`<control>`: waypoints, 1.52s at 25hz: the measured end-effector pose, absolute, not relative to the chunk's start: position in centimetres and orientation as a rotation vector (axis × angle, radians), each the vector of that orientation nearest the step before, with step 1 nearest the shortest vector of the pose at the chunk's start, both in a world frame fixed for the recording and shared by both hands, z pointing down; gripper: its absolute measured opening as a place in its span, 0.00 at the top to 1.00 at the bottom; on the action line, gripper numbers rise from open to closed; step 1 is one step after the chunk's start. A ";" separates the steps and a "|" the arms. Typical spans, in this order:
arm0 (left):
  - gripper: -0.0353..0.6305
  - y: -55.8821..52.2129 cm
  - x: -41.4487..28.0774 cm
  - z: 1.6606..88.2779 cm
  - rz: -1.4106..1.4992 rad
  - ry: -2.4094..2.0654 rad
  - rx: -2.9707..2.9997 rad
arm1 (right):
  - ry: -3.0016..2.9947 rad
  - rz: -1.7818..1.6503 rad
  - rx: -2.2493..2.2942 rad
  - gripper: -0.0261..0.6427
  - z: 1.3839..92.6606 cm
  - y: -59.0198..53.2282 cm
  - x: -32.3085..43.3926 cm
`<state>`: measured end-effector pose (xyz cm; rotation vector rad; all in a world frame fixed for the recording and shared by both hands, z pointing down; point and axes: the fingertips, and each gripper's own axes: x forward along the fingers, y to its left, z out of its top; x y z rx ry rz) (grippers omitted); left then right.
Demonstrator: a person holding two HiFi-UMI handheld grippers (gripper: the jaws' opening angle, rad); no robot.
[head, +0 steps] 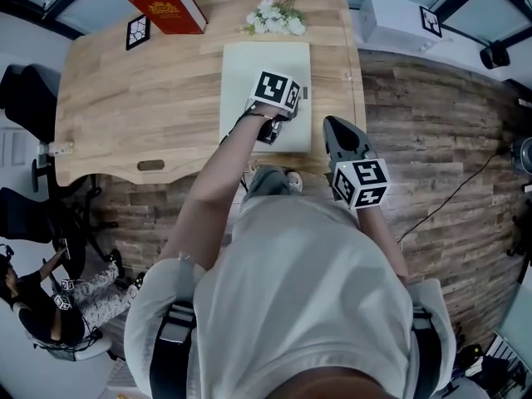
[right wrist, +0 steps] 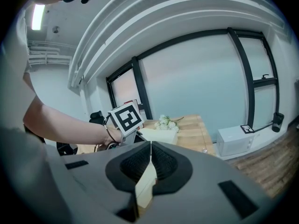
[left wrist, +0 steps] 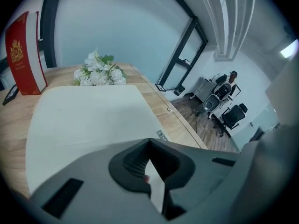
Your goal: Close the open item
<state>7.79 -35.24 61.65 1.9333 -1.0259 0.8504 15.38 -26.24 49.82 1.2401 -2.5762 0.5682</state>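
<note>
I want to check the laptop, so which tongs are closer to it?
Left. The left tongs are over the laptop by its near edge; the right tongs are held back to its right, apart from it.

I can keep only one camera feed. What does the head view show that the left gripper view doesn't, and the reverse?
Only the head view: the right gripper, its fingers shut, and the white box beside the table. Only the left gripper view: the ceiling and its light. Both: the closed laptop, the red book, the flowers and the table.
</note>
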 end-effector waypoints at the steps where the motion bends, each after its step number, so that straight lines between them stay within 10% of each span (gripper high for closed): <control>1: 0.91 -35.2 7.8 61.6 0.850 -1.032 1.935 | -2.577 0.569 1.237 0.93 49.8 -26.2 15.3; 38: 0.91 -15.4 -2.9 53.3 0.344 -1.312 1.990 | -2.612 0.482 1.210 0.93 45.9 -12.1 7.9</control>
